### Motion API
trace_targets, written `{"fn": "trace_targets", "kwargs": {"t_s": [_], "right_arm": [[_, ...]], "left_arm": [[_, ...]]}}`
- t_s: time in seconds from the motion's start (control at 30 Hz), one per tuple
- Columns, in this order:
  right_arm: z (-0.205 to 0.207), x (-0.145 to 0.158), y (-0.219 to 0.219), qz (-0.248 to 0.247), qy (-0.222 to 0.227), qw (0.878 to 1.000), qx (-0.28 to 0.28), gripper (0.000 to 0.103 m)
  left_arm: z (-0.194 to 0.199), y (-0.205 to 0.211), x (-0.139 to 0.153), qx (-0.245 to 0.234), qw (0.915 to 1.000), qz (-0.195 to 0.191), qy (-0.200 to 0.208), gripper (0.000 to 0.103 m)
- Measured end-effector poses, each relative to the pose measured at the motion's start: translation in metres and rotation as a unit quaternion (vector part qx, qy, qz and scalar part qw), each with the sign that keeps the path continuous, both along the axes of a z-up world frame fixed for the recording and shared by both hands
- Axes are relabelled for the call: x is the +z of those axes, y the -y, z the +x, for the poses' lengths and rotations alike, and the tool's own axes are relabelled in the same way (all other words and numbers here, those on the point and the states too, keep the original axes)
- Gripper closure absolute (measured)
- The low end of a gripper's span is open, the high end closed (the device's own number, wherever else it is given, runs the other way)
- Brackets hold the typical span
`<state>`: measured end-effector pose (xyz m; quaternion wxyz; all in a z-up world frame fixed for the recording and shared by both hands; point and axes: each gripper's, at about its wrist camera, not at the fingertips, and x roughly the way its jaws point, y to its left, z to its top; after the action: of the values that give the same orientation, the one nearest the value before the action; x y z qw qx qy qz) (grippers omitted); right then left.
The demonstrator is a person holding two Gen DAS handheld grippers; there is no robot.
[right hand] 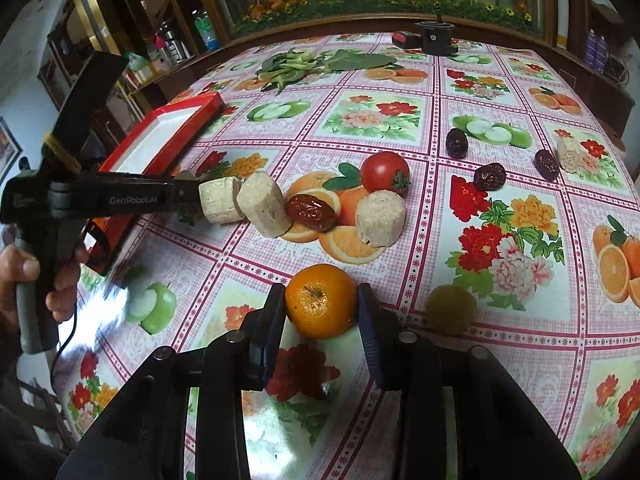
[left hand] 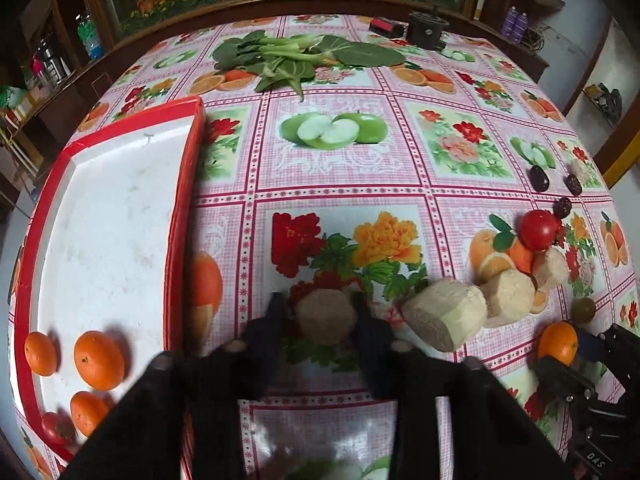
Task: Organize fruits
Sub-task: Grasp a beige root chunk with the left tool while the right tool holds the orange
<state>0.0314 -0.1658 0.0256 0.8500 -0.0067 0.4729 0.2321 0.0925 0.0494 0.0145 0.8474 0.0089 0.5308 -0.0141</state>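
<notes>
Two views, left wrist first. The left hand-held gripper (left hand: 320,312) is clamped on a pale, fibrous stubby cylinder chunk (left hand: 325,317) resting on the bench (left hand: 352,168), just right of the red-rimmed white tray (left hand: 120,200). The chunk's axis points roughly towards the camera, flat cut face showing; because the pads press its curved sides, it might roll or twist out on lifting and knock the neighbouring pale chunks (left hand: 444,320).

In the right wrist view, the right hand-held gripper (right hand: 322,308) grips a round orange citrus fruit (right hand: 320,301), stem scar facing the camera. It has no long axis, so it could slip out.
</notes>
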Motion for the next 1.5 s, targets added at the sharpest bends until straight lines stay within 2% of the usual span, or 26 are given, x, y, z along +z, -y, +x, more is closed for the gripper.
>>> {"fn": "trace_targets", "kwargs": {"t_s": [0.1,0.43,0.63,0.93,1.07,1.5], "right_arm": [[0.000,0.001,-0.001,-0.001,-0.003,1.000,-0.003,0.068],[-0.015,0.010,0.002,-0.004,-0.010,1.000,-0.017,0.068],[-0.025,0.013,-0.008,-0.007,-0.015,1.000,-0.018,0.068],[-0.035,0.024,-0.055,-0.013,-0.005,1.000,0.019,0.068],[-0.036,0.030,-0.082,-0.013,0.002,0.999,0.040,0.068],[-0.023,0.048,-0.157,-0.007,0.011,0.995,0.094,0.068]], "left_arm": [[-0.007,0.002,0.001,0.002,1.0000,-0.006,0.001,0.075],[-0.052,0.011,0.008,-0.026,0.9976,-0.065,-0.006,0.075],[-0.072,0.007,0.012,-0.030,0.9961,-0.083,-0.007,0.075],[-0.090,-0.015,0.023,-0.022,0.9949,-0.098,0.005,0.075],[-0.093,-0.030,0.035,-0.017,0.9954,-0.092,0.019,0.075],[-0.097,-0.099,0.049,0.036,0.9945,-0.090,0.040,0.075]]}}
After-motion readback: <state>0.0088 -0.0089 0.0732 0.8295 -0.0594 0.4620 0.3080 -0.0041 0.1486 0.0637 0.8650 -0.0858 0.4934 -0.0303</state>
